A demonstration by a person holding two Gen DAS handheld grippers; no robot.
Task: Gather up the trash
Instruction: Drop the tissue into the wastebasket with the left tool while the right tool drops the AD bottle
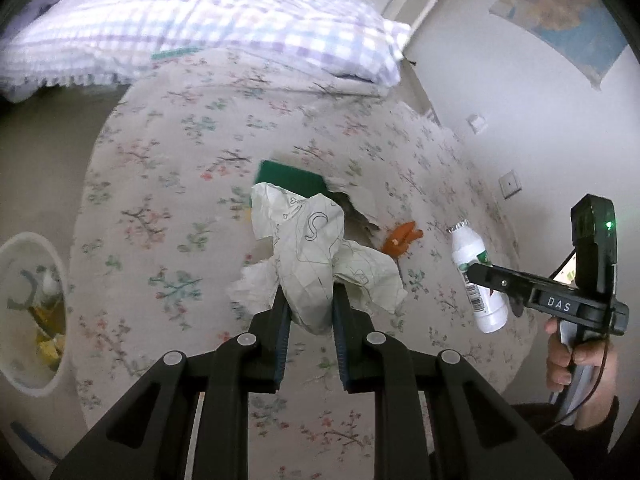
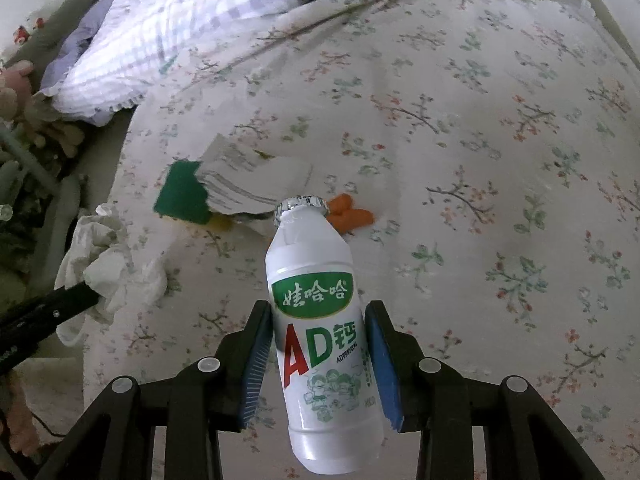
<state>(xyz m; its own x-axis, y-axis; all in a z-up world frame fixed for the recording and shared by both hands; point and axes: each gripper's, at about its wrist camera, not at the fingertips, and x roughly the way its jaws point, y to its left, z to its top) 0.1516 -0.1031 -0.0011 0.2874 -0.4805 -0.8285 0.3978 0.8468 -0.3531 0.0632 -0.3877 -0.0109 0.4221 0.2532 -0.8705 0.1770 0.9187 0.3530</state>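
My left gripper [image 1: 308, 300] is shut on a crumpled white paper [image 1: 308, 248] and holds it above the floral bed sheet [image 1: 180, 152]. My right gripper [image 2: 318, 320] is shut on a white drink bottle [image 2: 320, 340] with a green label and a foil top, held upright above the bed. The bottle also shows in the left wrist view [image 1: 478, 280], held by the right gripper [image 1: 480, 270]. The crumpled paper shows in the right wrist view [image 2: 112, 268] at the left. A torn paper on a green card [image 2: 240, 184] and an orange wrapper [image 2: 350, 216] lie on the sheet.
A white bin [image 1: 28, 312] with trash inside stands on the floor at the bed's left side. A checked pillow [image 1: 200, 20] lies at the head of the bed. A white wall [image 1: 520, 100] runs along the right. Plush toys [image 2: 20, 92] sit at the far left.
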